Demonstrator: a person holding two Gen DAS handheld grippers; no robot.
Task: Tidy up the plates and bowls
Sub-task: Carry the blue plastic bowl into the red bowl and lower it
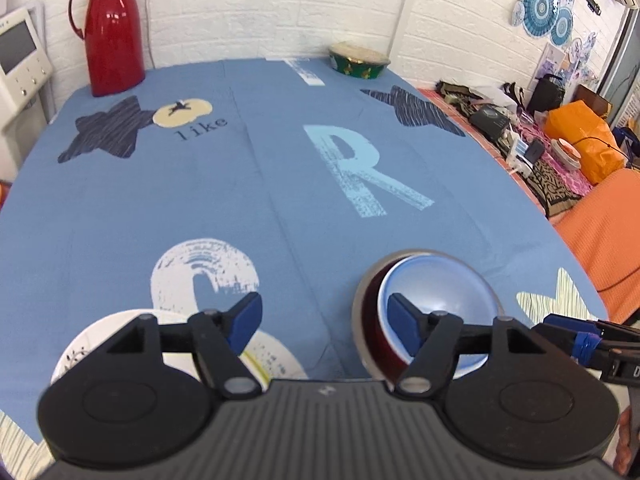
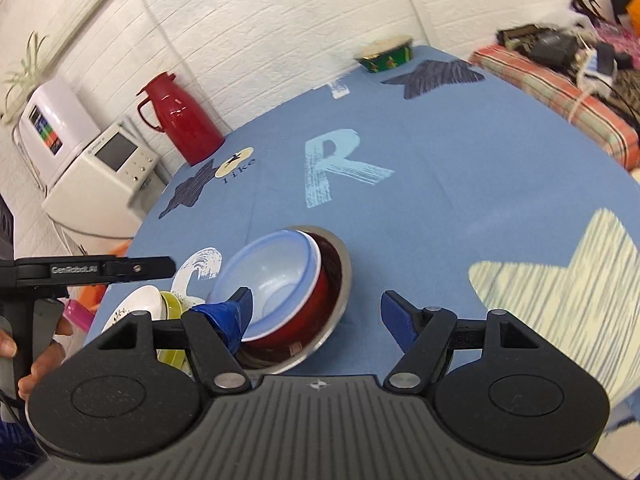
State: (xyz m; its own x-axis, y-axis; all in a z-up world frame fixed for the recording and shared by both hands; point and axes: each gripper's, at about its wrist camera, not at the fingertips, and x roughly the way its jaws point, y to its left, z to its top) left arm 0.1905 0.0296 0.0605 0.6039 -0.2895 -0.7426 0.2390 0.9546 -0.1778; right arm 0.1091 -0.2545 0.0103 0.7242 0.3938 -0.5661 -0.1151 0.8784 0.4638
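- Both tools are spread wide with nothing between their fingers. The left tool [image 1: 324,322] hangs low over the near edge of the counter [image 1: 280,184], which wears a blue cloth printed with letters and stars.
- The right tool [image 2: 316,314] sits just to the right of the bowl stack; its left blue fingertip [image 2: 240,308] overlaps the near rim, and whether it's actually touching I can't tell.
- The stack itself: a pale blue translucent plastic bowl [image 2: 272,280] nested in a dark red bowl [image 2: 316,304], which sits in a shiny steel bowl [image 2: 336,280]. The whole thing looks tilted, and it's on the near part of the counter, right of centre in the left wrist view.
- Left of the stack, near edge: a white plate with a small leafy print [image 1: 276,360], and in the right wrist view a yellow-green dish [image 2: 174,306] on it.
- Far left by the white brick wall: a tall red glossy thermos jug [image 1: 112,28]. Far right corner: a green patterned bowl with a lid [image 1: 358,60].
- A hand [image 2: 40,360] grips the left tool's handle, seen at the left edge of the right wrist view.
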